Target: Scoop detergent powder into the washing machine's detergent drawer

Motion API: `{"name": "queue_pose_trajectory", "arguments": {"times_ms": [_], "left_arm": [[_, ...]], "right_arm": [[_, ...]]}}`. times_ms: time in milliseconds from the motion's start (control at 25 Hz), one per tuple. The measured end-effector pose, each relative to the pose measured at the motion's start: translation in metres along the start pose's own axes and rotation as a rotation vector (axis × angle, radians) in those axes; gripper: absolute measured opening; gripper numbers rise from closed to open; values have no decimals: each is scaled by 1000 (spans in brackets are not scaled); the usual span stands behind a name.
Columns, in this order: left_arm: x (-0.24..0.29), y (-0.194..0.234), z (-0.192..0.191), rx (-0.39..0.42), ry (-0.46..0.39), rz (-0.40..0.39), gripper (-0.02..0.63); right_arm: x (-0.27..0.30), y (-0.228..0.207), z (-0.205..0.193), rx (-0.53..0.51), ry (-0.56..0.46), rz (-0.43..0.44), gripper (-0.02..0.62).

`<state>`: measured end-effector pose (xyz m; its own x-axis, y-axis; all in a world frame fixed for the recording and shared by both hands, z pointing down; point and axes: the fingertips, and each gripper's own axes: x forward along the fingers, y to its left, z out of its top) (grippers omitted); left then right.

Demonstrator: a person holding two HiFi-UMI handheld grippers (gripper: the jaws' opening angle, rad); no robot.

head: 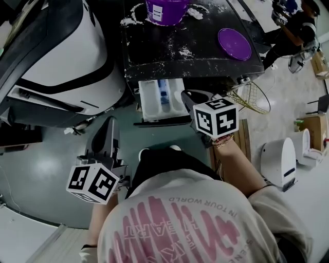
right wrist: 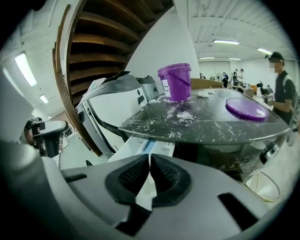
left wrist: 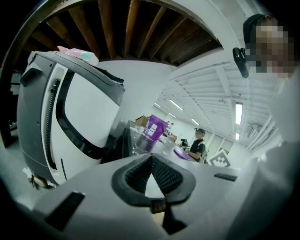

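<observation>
We are holding the right gripper (head: 192, 98) clenched and empty, angled down beside the drawer (head: 150, 100); the left gripper (head: 106, 129), seemingly clenched too, is pointing almost level.

A white detergent drawer (head: 162, 100) stood pulled out from the front of the dark-topped washing machine (head: 205, 31). Its compartments faced upward, with a blue insert in the middle one. White powder (head: 181, 51) lay scattered across the machine's top. A purple bucket (head: 165, 10) stood upright at the far edge. A round purple lid (head: 234, 43) lay flat to its right, apart from it.
</observation>
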<state>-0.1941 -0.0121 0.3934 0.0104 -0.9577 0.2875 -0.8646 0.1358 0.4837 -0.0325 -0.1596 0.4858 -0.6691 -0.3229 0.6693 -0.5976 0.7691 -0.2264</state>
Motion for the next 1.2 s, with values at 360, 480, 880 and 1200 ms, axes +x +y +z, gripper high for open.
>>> {"name": "queue_pose_trajectory", "arguments": {"times_ms": [360, 480, 880, 1200], "left_arm": [[-13, -2, -7, -13, -27, 56, 3], [-18, -4, -11, -21, -34, 71, 3], [-29, -9, -21, -36, -53, 97, 3], [-41, -13, -24, -41, -80, 122, 3]], "right_arm": [[0, 7, 0, -171, 6, 24, 8], [-1, 12, -3, -253, 11, 25, 8], [-1, 19, -15, -424, 28, 17, 9], [-5, 22, -25, -542, 46, 15, 9]]}}
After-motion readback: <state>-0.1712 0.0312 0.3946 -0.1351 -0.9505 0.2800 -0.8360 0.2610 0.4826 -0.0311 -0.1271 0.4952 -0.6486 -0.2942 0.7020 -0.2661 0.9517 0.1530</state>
